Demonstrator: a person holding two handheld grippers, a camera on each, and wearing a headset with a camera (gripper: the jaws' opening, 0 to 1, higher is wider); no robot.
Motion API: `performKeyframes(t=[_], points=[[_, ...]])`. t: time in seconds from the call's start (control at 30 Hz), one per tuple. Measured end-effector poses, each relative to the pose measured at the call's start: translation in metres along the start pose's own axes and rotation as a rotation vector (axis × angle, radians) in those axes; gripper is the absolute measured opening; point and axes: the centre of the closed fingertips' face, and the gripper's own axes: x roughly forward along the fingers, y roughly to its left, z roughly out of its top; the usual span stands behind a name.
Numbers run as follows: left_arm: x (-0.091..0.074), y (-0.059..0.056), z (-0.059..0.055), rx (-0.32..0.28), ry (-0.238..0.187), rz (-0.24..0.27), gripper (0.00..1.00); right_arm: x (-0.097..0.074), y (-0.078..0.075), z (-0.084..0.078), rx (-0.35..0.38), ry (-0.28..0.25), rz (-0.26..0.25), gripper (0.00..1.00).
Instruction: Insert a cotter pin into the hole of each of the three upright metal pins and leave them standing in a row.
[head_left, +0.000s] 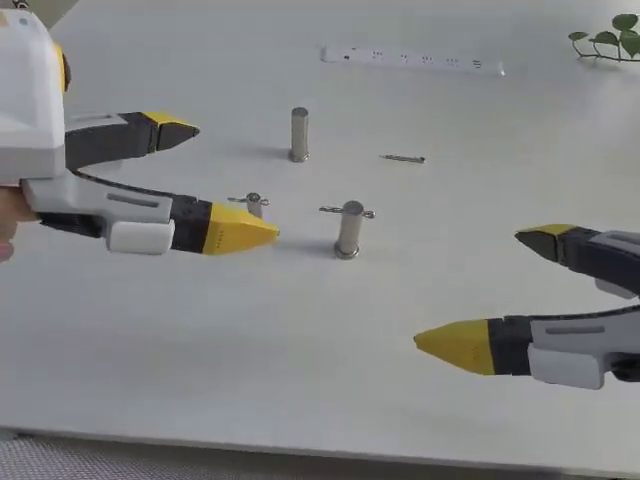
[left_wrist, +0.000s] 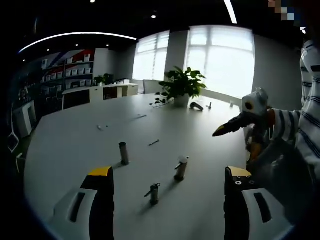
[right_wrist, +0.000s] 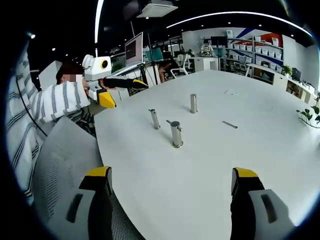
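Three pins stand upright on the table (head_left: 300, 340), well apart and in a loose triangle rather than a line. The right pin (head_left: 349, 229) carries a cotter pin (head_left: 347, 211) crosswise through its top. The left pin (head_left: 254, 205) is also crossed by one near its top, and its lower part is hidden in the head view behind a yellow jaw tip. The bare pin (head_left: 299, 134) stands farther back, between the other two, with nothing through it. A loose cotter pin (head_left: 403, 158) lies flat on the table to the right of the bare pin.

The left gripper (head_left: 225, 180) hovers at the left, its jaws spread wide and gripping nothing. In the left gripper view the left pin sits ahead between the two jaws, touched by neither. The right gripper (head_left: 470, 290) hangs at the right near edge, its jaws likewise spread wide and empty, pointing towards the pins and well clear of them.

A white power strip (head_left: 410, 58) lies at the far side of the table. Plant (head_left: 610, 40) leaves reach in at the far right corner. A striped sleeve (right_wrist: 45, 110) shows in the right gripper view.
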Motion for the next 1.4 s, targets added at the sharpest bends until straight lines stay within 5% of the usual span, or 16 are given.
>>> performKeyframes(t=[0.2,0.27,0.4,0.57,1.07,1.4], points=[[0.021,0.03,0.016,0.006,-0.011,-0.009,0.85,-0.002,-0.002,-0.003,0.02,0.004,-0.015,0.98],[0.029,0.032,0.022,-0.043,-0.03,-0.046,0.83,-0.003,-0.002,-0.004,0.027,0.004,-0.017,0.98],[0.042,0.047,0.027,-0.047,-0.039,-0.039,0.82,-0.004,-0.003,-0.006,0.038,0.007,-0.023,0.98],[0.054,0.062,0.012,-0.015,0.054,0.002,0.76,-0.007,-0.009,-0.006,0.053,0.001,-0.037,0.96],[0.084,0.091,0.0,0.016,0.121,0.037,0.43,-0.009,-0.012,-0.014,0.051,0.026,-0.045,0.96],[0.105,0.102,-0.021,0.076,0.21,0.021,0.34,-0.008,-0.013,-0.018,0.069,0.032,-0.049,0.96]])
